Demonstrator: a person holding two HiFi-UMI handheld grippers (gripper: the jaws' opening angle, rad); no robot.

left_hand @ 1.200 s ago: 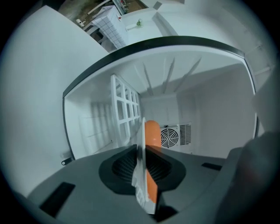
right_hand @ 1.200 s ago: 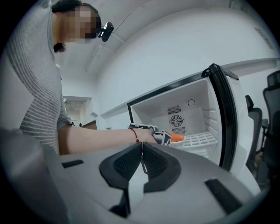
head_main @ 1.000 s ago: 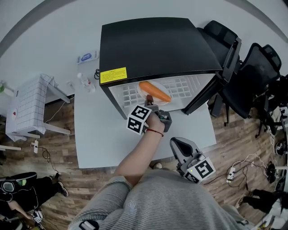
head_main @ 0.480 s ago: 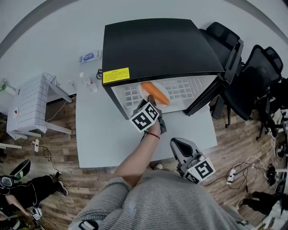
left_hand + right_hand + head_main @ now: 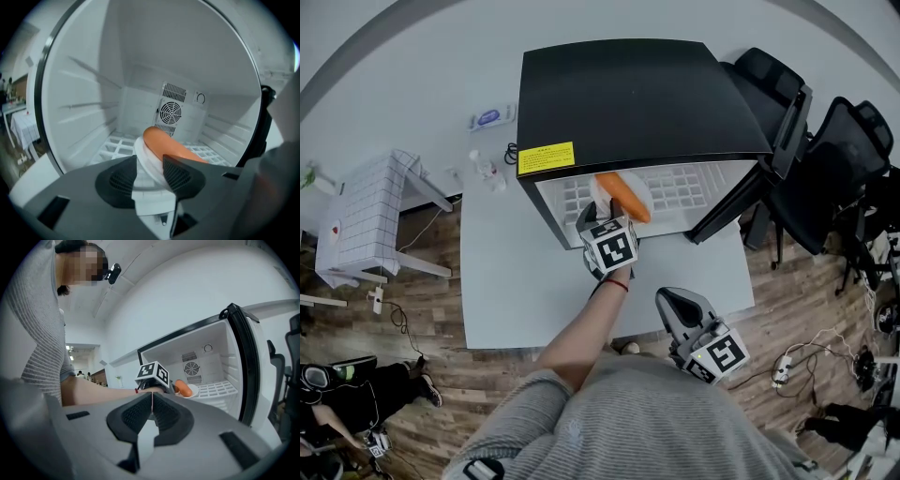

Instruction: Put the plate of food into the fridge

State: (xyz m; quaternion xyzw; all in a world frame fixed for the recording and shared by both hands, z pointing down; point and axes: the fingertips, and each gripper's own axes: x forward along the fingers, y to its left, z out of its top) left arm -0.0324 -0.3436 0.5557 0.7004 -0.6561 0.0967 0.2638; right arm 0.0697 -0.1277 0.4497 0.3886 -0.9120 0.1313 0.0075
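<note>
We see the left gripper [image 5: 150, 161] with its fingers apart, having just been opening; the near rim of the plate [image 5: 143, 152] lies between them, unclamped. The plate, bearing an orange food item [image 5: 171, 146], rests on the white shelf [image 5: 115, 143] inside the fridge [image 5: 637, 94]. The right gripper [image 5: 152, 405] hangs well apart, fingers together on nothing.

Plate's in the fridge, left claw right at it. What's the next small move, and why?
Probably draw the left claw straight back out of the fridge. Its jaws have just been opening and stand apart, the plate rim between them but unpinched; the plate with its orange food rests on the white shelf. A straight pull should avoid dragging it.
</note>
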